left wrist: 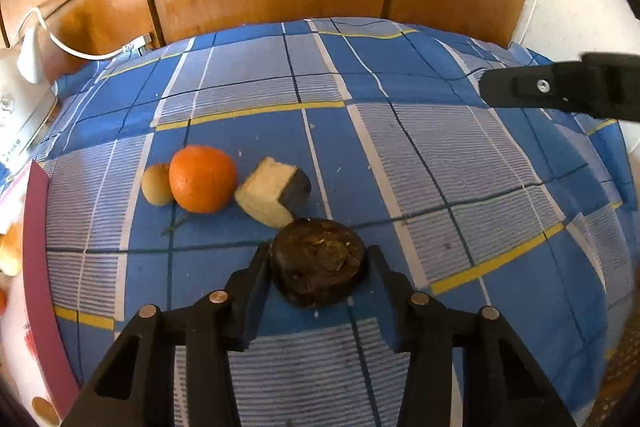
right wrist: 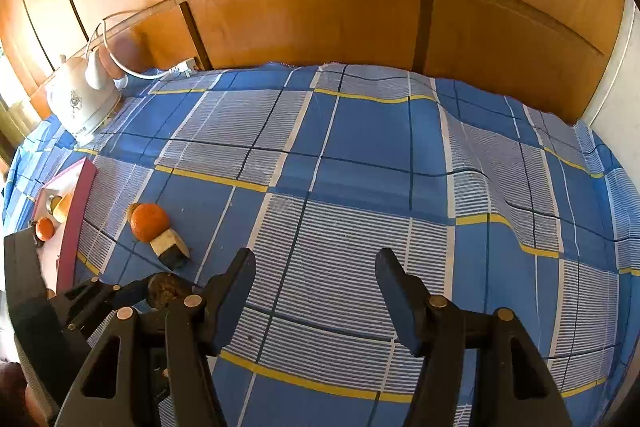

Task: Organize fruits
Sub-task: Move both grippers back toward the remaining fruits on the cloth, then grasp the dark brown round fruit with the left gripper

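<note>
Two tray (right wrist: 76,223) fruits, perhaps, right-view only

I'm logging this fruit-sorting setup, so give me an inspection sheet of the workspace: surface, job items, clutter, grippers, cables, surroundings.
Surface: blue checked cloth, wrinkled at the right.
Job's things: dark round fruit; orange touching a kiwi; pale cut wedge; pink-rimmed tray holding more fruit.
Clutter: white kettle at the far left.
Grippers: left gripper with jaws either side of the dark fruit, contact unclear; right gripper open, empty.
Cables: white cord from the kettle to a plug.
Surroundings: wooden panels behind.
</note>
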The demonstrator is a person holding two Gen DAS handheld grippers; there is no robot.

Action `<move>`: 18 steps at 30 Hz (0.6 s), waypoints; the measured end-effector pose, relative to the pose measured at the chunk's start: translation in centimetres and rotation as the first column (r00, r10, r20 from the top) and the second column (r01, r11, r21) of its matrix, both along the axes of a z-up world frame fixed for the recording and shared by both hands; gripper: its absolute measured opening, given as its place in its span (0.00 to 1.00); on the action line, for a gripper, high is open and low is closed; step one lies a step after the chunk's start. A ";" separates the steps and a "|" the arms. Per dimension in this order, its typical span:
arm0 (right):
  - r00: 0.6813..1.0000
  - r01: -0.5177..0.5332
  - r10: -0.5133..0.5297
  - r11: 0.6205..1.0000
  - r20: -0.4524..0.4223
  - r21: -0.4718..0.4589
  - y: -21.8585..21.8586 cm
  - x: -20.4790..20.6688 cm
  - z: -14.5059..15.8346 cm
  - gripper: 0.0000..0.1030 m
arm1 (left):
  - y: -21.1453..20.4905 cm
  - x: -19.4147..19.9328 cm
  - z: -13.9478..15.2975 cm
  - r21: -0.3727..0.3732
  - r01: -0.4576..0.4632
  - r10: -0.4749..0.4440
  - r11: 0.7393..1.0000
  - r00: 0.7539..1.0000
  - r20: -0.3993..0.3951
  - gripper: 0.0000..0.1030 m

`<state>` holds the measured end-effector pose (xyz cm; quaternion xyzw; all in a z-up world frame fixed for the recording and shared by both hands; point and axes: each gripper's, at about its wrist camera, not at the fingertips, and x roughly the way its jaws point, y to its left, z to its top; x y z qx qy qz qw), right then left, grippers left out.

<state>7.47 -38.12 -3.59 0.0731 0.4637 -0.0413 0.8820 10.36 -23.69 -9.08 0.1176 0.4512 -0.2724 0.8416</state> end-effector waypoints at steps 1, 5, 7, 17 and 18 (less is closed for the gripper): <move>1.000 -0.003 0.003 1.000 -0.005 -0.005 0.0 0.0 -0.1 0.61 | 0.4 -0.3 0.0 -0.011 -0.003 0.003 1.000 1.000 -0.001 0.45; 1.000 -0.010 0.010 1.000 -0.018 -0.016 0.2 0.0 -0.4 0.61 | 3.2 -1.9 0.1 -0.038 -0.034 0.034 0.999 0.999 0.005 0.45; 0.999 -0.014 0.013 1.000 -0.029 -0.025 0.3 0.1 -0.6 0.61 | 5.0 -3.1 0.1 -0.040 -0.050 0.051 0.998 0.998 0.034 0.45; 0.997 -0.033 0.032 0.999 -0.065 -0.021 0.6 0.2 -1.5 0.61 | 7.6 -5.6 -0.8 -0.045 -0.055 0.062 0.997 0.985 0.161 0.46; 0.997 -0.039 0.038 0.999 -0.066 -0.019 0.7 0.3 -1.6 0.61 | 7.6 -5.7 -0.8 -0.045 -0.055 0.062 0.997 0.983 0.170 0.46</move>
